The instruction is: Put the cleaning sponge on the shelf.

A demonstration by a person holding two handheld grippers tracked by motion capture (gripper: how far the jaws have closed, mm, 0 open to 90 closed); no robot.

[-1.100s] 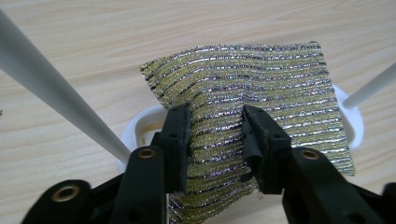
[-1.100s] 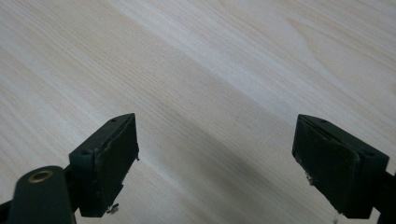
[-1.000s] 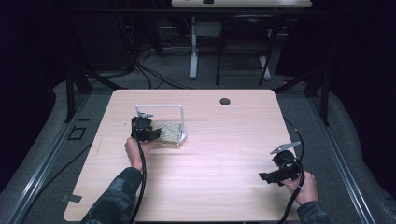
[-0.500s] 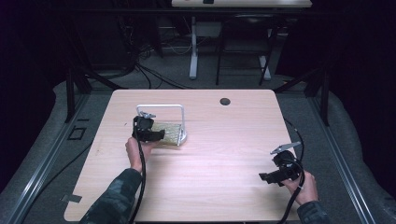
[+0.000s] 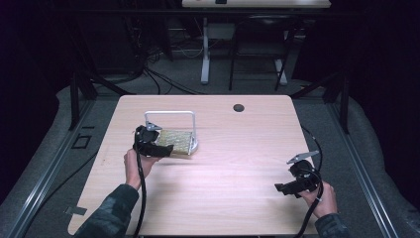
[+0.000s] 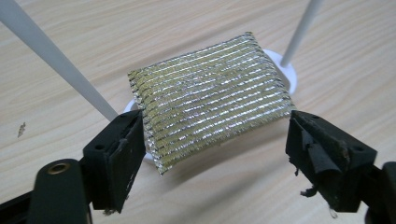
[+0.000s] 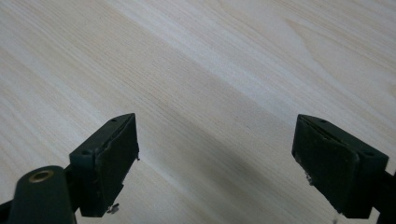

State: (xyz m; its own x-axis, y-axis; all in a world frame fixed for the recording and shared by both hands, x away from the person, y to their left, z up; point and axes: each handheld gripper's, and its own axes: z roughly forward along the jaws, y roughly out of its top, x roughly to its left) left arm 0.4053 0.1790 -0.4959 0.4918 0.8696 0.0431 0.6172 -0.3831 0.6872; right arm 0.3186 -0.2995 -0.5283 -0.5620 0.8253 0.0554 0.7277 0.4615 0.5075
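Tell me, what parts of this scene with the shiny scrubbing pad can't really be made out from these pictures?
- Near edge of the scrubbing pad: in the high view the left gripper covers it.
- White rack: in the left gripper view the top edge cuts off its two rods, so its crossbar goes unseen.
- Dark round spot on the table: too small in the high view to tell hole from cap.
- Background beyond the table: too dark.

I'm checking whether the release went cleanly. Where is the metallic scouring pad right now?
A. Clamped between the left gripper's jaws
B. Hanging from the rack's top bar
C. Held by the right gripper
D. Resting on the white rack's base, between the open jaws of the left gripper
D: in the left gripper view the scouring pad rests on the white rack, and the left gripper has just opened, its pads not pressing it.
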